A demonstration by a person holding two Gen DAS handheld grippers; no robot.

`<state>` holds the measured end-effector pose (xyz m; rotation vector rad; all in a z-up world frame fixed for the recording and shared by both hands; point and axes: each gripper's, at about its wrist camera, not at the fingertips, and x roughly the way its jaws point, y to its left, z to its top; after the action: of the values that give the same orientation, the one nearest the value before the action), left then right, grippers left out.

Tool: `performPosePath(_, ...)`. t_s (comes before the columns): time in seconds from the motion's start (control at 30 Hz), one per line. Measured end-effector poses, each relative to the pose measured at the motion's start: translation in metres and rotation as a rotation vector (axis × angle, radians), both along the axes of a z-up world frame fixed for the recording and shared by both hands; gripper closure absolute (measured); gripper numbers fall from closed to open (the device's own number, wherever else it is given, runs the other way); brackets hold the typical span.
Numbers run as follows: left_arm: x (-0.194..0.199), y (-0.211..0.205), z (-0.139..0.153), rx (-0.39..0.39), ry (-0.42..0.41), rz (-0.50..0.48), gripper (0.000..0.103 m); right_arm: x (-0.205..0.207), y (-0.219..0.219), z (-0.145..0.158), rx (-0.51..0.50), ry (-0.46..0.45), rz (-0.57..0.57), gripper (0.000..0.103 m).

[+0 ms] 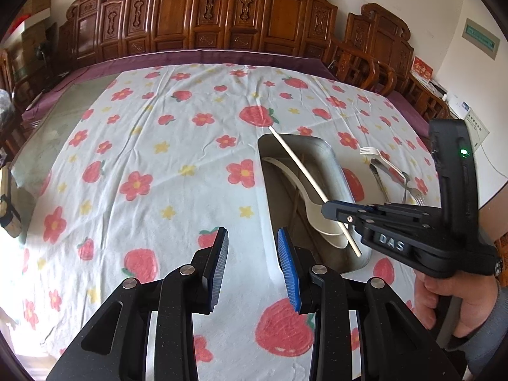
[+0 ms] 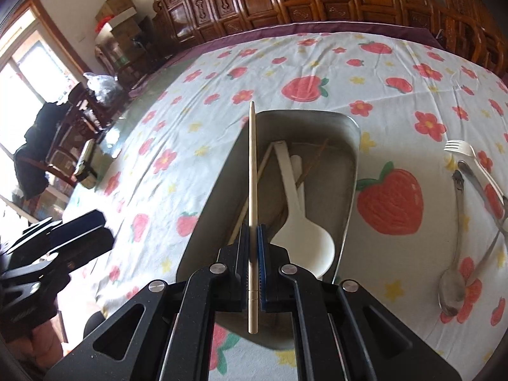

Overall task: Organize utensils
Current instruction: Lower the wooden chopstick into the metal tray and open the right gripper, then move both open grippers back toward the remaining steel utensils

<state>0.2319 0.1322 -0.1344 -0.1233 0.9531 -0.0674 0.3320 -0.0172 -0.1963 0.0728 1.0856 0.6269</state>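
Note:
My right gripper (image 2: 253, 238) is shut on a pale chopstick (image 2: 252, 171) and holds it above the metal tray (image 2: 349, 190). The left wrist view shows the same right gripper (image 1: 330, 211), chopstick (image 1: 298, 162) and tray (image 1: 336, 165). In the tray lie a white plastic spoon (image 2: 301, 235), another chopstick (image 2: 254, 187) and thin brown sticks (image 2: 312, 162). My left gripper (image 1: 252, 254) is open and empty, above the cloth just left of the tray. A white fork (image 2: 466, 155), metal tongs (image 2: 482, 190) and a metal spoon (image 2: 454, 273) lie on the cloth right of the tray.
A strawberry and flower tablecloth (image 1: 158, 165) covers the table. Carved wooden chairs (image 1: 222, 16) line the far edge. A small box (image 2: 87, 162) sits at the table's left side. My other gripper (image 2: 60, 241) shows at the left of the right wrist view.

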Motion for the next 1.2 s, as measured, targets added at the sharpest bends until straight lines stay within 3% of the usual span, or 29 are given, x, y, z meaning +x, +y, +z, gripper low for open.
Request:
performPosePath(0.2,-0.002,0.002,0.004,0.003,-0.008,0.001,0.072,-0.001,0.005,-0.002,-0.021,-0.001,-0.013,0.096)
performPosePath(0.27,-0.002,0.002,0.004,0.001,-0.010,0.000,0.072,-0.005,0.007,-0.001,-0.017,-0.011,-0.002,0.094)
performPosePath(0.33,-0.004,0.000,0.005,0.002,-0.011,-0.002,0.072,-0.006,0.006,-0.001,-0.004,-0.013,0.012,0.086)
performPosePath(0.5,-0.004,-0.007,0.008,0.000,-0.015,-0.016,0.072,-0.011,-0.007,0.004,0.010,-0.023,0.020,0.085)
performPosePath(0.87,-0.004,-0.034,0.017,0.003,-0.040,-0.064,0.064,-0.055,-0.105,0.030,-0.081,-0.157,-0.031,0.085)
performPosePath(1.03,-0.004,-0.054,0.018,0.005,-0.049,-0.096,0.043,-0.074,-0.162,0.030,-0.110,-0.167,-0.104,0.085)
performPosePath(1.2,-0.003,-0.080,0.020,0.021,-0.081,-0.126,0.015,-0.089,-0.208,0.023,-0.131,-0.152,-0.175,0.085)
